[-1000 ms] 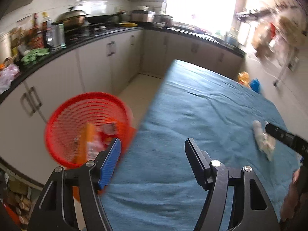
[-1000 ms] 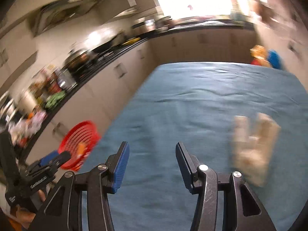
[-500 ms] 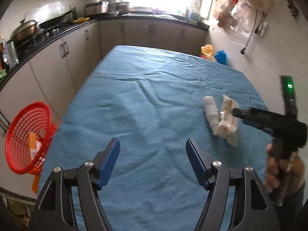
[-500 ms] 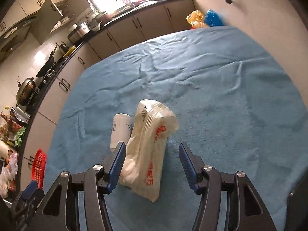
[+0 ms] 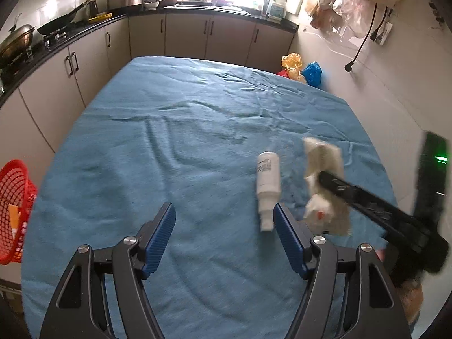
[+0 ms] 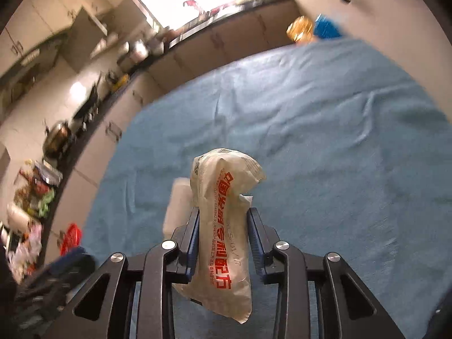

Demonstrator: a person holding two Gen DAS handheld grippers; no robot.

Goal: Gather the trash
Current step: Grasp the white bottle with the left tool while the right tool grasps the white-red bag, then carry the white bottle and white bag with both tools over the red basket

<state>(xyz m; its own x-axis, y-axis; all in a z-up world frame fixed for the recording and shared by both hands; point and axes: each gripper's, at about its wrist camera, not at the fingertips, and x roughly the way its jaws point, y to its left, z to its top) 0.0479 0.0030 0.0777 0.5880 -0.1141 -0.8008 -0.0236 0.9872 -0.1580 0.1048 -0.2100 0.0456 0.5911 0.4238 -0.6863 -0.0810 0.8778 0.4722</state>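
Observation:
A crumpled white paper bag with red print (image 6: 223, 226) is clamped between my right gripper's (image 6: 224, 220) blue pads and lifted off the blue cloth; it also shows in the left wrist view (image 5: 325, 186), held by the black right gripper (image 5: 367, 197). A white bottle (image 5: 267, 180) lies on the cloth just left of the bag, partly hidden behind it in the right wrist view (image 6: 176, 206). My left gripper (image 5: 224, 240) is open and empty, low over the cloth, its right pad close to the bottle's cap. The red mesh basket (image 5: 14, 206) hangs beyond the table's left edge.
The table is covered by a wrinkled blue cloth (image 5: 183, 141). Kitchen cabinets and a counter with pots (image 5: 17, 39) run along the left and back. Orange and blue plastic bags (image 5: 302, 69) lie on the floor past the far right corner. A wall stands at the right.
My right gripper closed on the paper bag and lifted it. My left gripper swung from the basket towards the table middle, bringing the bottle close to its right pad.

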